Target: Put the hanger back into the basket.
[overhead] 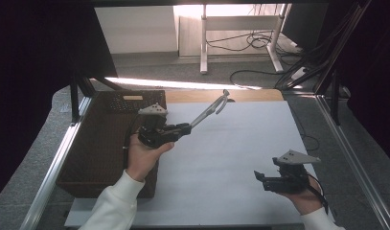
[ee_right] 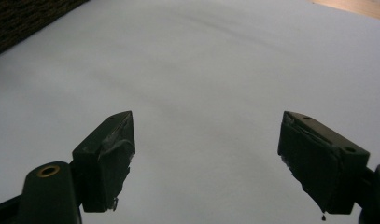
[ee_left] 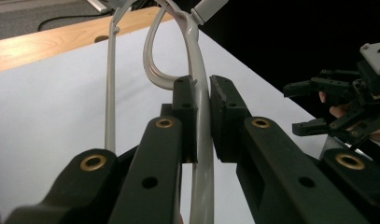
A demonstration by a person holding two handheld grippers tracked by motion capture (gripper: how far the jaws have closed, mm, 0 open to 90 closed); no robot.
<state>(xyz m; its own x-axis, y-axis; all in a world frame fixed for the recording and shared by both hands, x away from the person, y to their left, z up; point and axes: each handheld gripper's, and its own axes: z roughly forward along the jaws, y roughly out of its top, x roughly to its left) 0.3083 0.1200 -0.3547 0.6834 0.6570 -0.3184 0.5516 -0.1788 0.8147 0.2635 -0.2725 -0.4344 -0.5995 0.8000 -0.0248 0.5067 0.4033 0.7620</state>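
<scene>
A pale grey plastic hanger [overhead: 209, 111] slants up and to the right over the white sheet, its far end near the wooden strip. My left gripper [overhead: 187, 128] is shut on it, held in the air beside the basket. In the left gripper view the pads [ee_left: 227, 112] squeeze one grey limb of the hanger [ee_left: 198, 60], which curves into a loop above them, with a second straight limb to the left. My right gripper [overhead: 258, 178] rests low at the front right, open, with only white sheet between its fingers [ee_right: 108, 154]. It also appears far off in the left gripper view, right gripper [ee_left: 304, 107].
A dark brown wicker basket [overhead: 87, 187] takes up the table's left side. The white sheet [overhead: 240, 148] covers the rest, with a wooden strip [overhead: 250, 95] along its back edge. Metal frame rails run down both sides. Cables and a desk leg lie on the floor beyond.
</scene>
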